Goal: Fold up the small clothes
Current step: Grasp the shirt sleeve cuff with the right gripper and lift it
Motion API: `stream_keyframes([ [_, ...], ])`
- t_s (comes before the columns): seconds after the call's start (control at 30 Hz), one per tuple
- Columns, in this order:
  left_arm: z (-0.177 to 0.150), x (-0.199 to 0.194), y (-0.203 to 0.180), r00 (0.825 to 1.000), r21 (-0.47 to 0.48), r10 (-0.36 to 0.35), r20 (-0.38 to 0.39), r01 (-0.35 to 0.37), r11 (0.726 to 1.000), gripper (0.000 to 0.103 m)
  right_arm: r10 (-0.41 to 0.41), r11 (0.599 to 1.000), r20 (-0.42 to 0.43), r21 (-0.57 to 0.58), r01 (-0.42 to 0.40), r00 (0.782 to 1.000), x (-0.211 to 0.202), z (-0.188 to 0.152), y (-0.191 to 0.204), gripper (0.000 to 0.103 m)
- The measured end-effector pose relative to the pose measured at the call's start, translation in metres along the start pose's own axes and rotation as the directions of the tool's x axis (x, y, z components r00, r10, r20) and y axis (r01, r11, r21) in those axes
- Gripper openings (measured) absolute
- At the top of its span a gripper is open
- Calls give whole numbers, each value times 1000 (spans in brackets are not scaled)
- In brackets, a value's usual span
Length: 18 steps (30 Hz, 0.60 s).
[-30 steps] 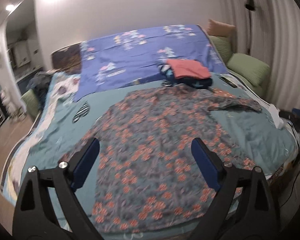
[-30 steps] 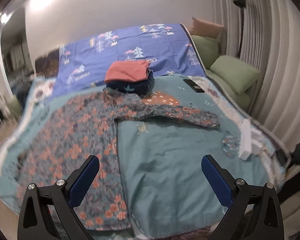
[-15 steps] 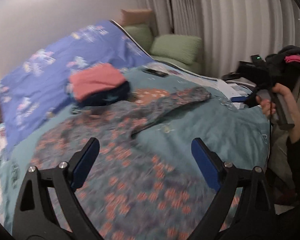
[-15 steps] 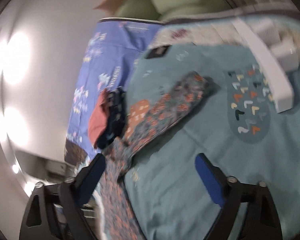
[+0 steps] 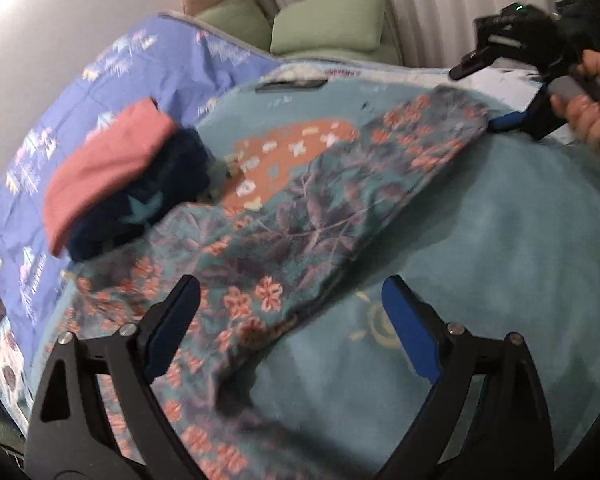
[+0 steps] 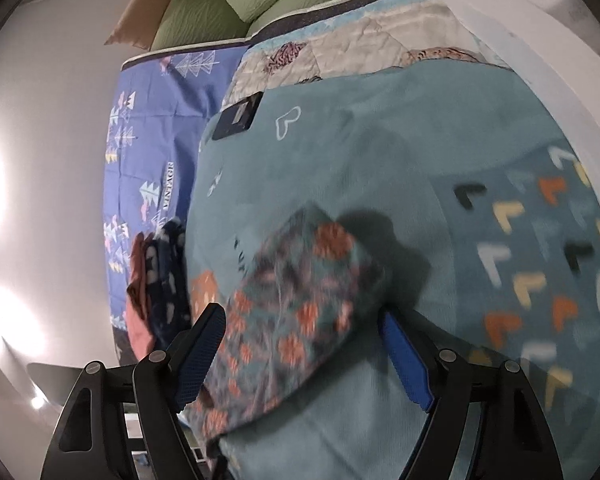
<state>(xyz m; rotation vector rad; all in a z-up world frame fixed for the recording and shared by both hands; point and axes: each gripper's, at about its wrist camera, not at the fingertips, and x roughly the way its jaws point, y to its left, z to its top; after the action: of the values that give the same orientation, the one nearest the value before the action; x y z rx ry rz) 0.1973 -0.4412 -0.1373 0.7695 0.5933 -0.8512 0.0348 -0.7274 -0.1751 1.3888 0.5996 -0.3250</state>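
Bed with teal blanket (image 5: 500,240), floral garment (image 5: 300,220) spread flat. Left hand-held gripper (image 5: 292,316) open above it. Right hand-held gripper (image 6: 302,344) closing around the sleeve end (image 6: 312,276), pads not pressing.

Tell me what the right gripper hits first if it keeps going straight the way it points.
Most likely the cuff end of the floral sleeve, which already lies between the open jaws of the right gripper, which have just been closing. Beyond it is only the teal blanket. Depth is hard to judge.
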Motion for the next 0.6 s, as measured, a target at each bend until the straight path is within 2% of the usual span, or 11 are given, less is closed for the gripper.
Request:
stream_keyframes([
  [0.03,0,8,2,1000,-19,-7,-18,7,1000,89,6,1000,-6,9,-6,1000,4,3,-2,80],
  [0.07,0,14,6,999,-64,-24,-25,22,998,89,13,1000,-5,18,-13,1000,7,5,-3,75],
  [0.1,1,15,10,999,-104,-43,-19,41,994,82,10,1000,0,17,-10,1000,8,7,-4,70],
  [0.13,1,16,13,998,-142,-68,-16,65,988,68,-2,1000,2,17,2,1000,8,8,-5,57],
  [0.17,2,18,15,995,-169,-95,-26,89,981,62,-17,1000,4,23,17,1000,9,9,-6,36],
  [0.23,5,20,12,991,-191,-128,-28,120,974,35,-26,999,5,40,26,1000,11,10,-10,8],
  [0.27,7,19,7,992,-179,-120,-27,113,977,29,-8,998,-10,55,8,1000,13,9,-13,7],
  [0.3,9,18,4,995,-168,-100,-27,94,981,18,0,998,-8,58,0,1000,14,9,-13,6],
  [0.33,10,15,0,997,-163,-75,-28,70,984,12,-10,999,14,38,10,1000,10,6,-8,6],
  [0.43,11,16,5,996,-215,-84,-20,78,973,7,-1,998,79,-65,6,997,-4,0,23,5],
  [0.6,8,3,30,989,-384,-135,53,145,912,5,83,979,109,-195,-61,991,-32,-9,94,5],
])
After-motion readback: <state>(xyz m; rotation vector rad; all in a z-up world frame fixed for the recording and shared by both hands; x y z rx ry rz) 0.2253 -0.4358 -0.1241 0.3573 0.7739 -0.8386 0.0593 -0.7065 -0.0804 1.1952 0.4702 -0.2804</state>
